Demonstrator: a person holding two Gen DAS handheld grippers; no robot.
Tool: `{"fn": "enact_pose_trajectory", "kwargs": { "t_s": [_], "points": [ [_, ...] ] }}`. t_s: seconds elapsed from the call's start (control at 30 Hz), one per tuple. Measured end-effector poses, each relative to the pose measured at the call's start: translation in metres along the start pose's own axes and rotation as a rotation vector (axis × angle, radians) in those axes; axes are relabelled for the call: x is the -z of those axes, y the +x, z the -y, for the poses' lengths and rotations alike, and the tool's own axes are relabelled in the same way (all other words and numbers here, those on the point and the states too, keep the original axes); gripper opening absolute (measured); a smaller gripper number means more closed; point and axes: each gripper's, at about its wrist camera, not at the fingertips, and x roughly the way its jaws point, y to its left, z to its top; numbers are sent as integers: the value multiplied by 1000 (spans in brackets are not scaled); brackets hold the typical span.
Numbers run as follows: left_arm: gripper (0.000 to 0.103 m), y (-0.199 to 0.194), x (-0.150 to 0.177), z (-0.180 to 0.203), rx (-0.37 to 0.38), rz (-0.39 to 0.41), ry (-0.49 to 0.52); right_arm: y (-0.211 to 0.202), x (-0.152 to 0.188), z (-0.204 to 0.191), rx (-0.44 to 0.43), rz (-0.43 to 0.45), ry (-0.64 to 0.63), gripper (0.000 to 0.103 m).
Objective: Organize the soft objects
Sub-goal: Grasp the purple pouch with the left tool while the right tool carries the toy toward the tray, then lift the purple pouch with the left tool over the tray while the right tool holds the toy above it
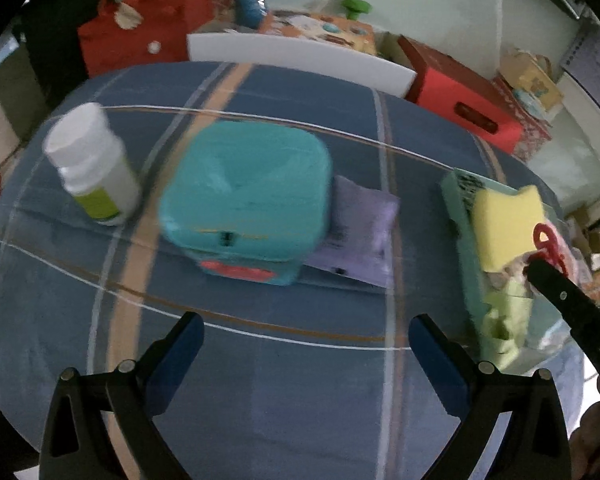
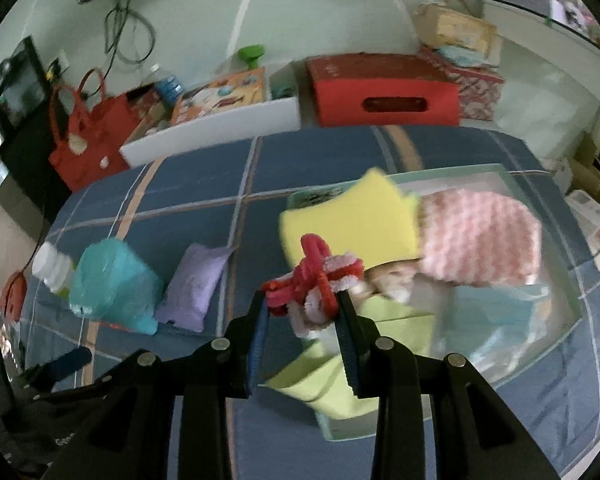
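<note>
Motion-blurred teal pack [image 1: 244, 200], label unreadable

Blue plaid cloth [image 1: 284, 360], teal pouch [image 1: 246, 196], yellow sponge [image 2: 350, 220], pink-striped cloth [image 2: 480, 236].

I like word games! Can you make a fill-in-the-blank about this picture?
1. The right hand-held gripper is shut on a red and white ____ toy.
2. The left hand-held gripper is ____.
3. The sponge in the clear bin is ____.
4. The white bottle stands beside the ____ pouch.

Answers: pipe-cleaner; open; yellow; teal

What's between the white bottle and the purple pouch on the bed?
The teal bag sits between white bottle and purple pouch; clearest in the left wrist view.
</note>
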Motion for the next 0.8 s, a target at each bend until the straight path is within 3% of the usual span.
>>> {"fn": "enact_pose_trajectory", "kwargs": {
  "t_s": [0.27,0.37,0.4,0.57,0.77,0.8],
  "points": [
    [103,-3,-21,70,-17,5,159,-32,-8,51,21,82,116,34],
    [93,13,-33,85,-29,-18,178,-36,-9,67,35,91,153,34],
    [88,18,-36,88,-41,-32,180,-37,-9,73,36,92,169,34],
    [86,34,-41,82,-147,-38,184,-36,-9,83,21,90,199,34],
    [76,49,-36,80,-225,-41,207,-33,-8,83,5,76,201,34],
    [70,51,-36,80,-239,-40,213,-33,-8,82,4,75,200,34]
  ]
}}
